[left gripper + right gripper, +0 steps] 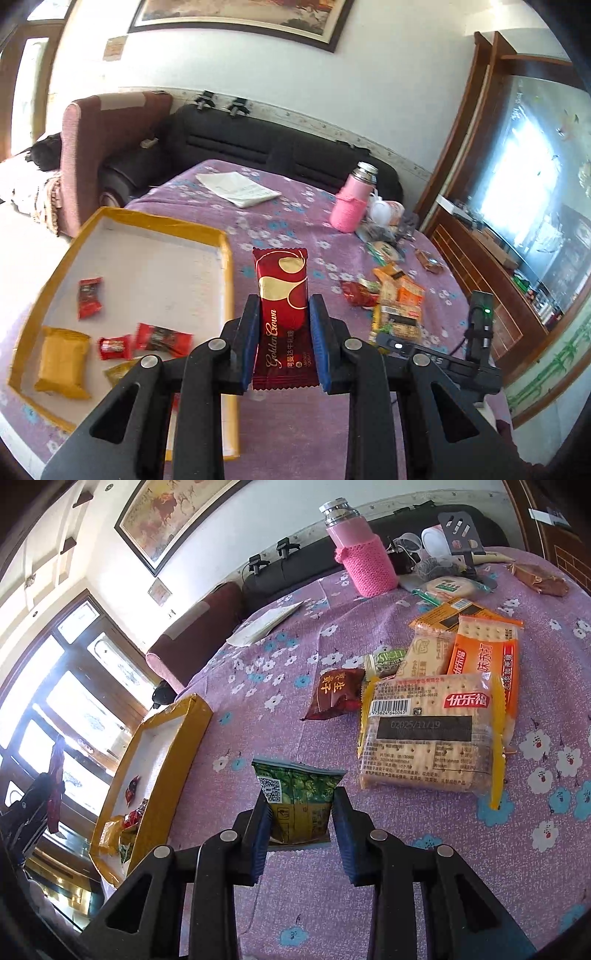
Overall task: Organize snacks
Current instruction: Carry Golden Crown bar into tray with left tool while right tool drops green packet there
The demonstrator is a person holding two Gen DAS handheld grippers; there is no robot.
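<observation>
My left gripper [283, 306] is shut on a dark red Golden Crown snack bar [281, 295], held upright above the table just right of the yellow-rimmed white tray [221, 251]. The tray holds several small red candies [88, 297] and a yellow packet [62, 360]. My right gripper [300, 805] is shut on a green snack packet [295, 794], held above the purple floral tablecloth [295, 627]. A pile of cracker packs [432, 734] lies to its right, with a dark red packet [334, 692] beside them. The tray [166, 753] shows at its left.
A pink knit-covered flask [365, 554] and small clutter [443, 546] stand at the table's far side. A folded white paper [238, 188] lies at the back. A black sofa [258, 144] and wooden cabinet [480, 258] border the table.
</observation>
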